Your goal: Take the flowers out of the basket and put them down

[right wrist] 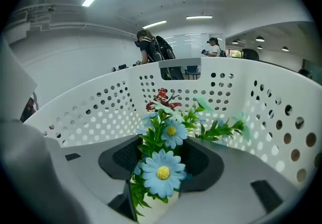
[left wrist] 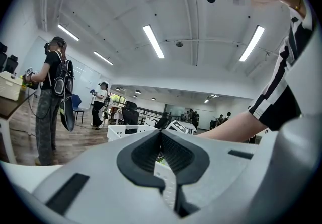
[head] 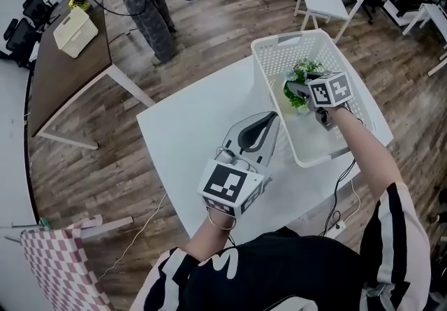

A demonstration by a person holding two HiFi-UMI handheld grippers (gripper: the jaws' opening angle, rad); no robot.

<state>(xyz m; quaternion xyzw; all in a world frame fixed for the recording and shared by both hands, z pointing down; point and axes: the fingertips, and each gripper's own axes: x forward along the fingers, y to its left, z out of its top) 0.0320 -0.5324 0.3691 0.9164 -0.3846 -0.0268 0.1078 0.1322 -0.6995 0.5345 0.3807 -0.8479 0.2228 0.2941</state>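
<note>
Flowers (right wrist: 163, 170), blue daisies with green leaves, one upright bunch inside a white perforated basket (head: 269, 47).
The bunch is in the basket's far half. The right gripper (head: 307, 96) reaches down into the basket, jaws pressed against the bunch on either side. The left gripper (head: 269, 117) is outside the basket, just beside its left wall, jaws together on nothing. The basket stands on a white table (head: 188, 128). A person (head: 150, 2) stands well beyond the basket on a wood floor (head: 230, 2).

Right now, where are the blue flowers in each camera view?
Head view: flowers upper right, inside the basket.
Left gripper view: flowers not clearly visible; basket left of centre.
Right gripper view: flowers at centre, between the jaws of the right gripper.
Shared landmark: the white perforated basket.
</note>
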